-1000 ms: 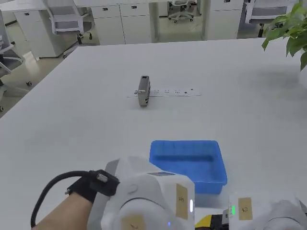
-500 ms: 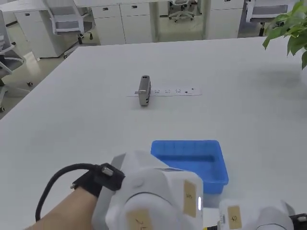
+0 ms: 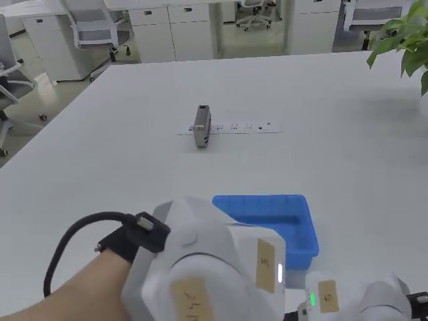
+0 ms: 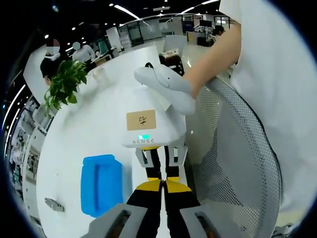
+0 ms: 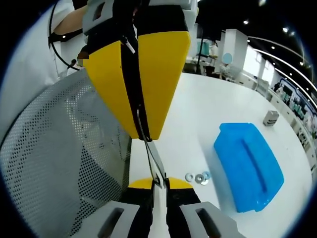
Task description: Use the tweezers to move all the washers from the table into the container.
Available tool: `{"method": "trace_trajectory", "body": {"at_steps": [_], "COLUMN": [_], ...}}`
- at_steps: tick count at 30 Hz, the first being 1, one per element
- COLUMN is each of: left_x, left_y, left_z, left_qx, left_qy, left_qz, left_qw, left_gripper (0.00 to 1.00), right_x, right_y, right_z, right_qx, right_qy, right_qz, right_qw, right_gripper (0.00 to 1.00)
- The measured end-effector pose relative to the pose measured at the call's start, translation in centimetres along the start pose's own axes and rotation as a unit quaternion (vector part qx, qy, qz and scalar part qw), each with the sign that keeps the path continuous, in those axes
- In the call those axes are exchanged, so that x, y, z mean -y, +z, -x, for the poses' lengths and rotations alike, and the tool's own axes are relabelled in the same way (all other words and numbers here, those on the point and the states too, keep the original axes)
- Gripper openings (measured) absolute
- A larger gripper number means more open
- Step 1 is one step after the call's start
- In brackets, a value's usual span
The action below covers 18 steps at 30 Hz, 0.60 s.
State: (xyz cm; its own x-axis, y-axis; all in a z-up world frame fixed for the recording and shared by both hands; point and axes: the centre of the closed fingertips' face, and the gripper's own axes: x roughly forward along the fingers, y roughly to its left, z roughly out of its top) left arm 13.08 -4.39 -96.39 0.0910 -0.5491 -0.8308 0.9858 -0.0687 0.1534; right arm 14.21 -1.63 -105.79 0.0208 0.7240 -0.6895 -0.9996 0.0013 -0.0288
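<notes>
Right gripper point(image 5: 154, 184) jaws at bottom edge, pinched close on lower end of tweezers point(image 5: 152, 153). Tweezers slanting up and left into left gripper point(image 5: 143, 135), coming in from top with yellow jaws pressed together around upper end. Three washers point(image 5: 198, 178) in tight cluster on white table point(image 5: 198, 114), just right of right gripper's tips. Blue container point(image 5: 247, 166) near washers, not touching. Small grey box point(image 5: 271, 117) well beyond container. Mesh chair back point(image 5: 54, 163) at left.

Bright, even ceiling light; soft, faint shadows on the white matte desk point(image 3: 134, 167); gripper views bend strongly at their edges.
</notes>
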Motion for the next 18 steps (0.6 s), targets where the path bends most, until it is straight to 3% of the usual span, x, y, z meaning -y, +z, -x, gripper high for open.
{"method": "trace_trajectory", "body": {"at_steps": [15, 18], "left_x": [0.22, 0.24], "left_y": [-0.52, -0.58], "left_z": [-0.47, -0.61], "left_qx": [-0.002, -0.003], "left_qy": [-0.017, -0.019], "left_qz": [0.016, 0.017], "left_qw": [0.9997, 0.9997], "left_gripper": [0.0, 0.0], "right_x": [-0.6, -0.58], "right_y": [0.0, 0.51], "right_z": [-0.63, -0.45], "right_qx": [0.005, 0.018], "right_qy": [0.012, 0.013], "right_qz": [-0.023, -0.035], "right_qw": [0.9996, 0.9991], "right_gripper": [0.08, 0.11]}}
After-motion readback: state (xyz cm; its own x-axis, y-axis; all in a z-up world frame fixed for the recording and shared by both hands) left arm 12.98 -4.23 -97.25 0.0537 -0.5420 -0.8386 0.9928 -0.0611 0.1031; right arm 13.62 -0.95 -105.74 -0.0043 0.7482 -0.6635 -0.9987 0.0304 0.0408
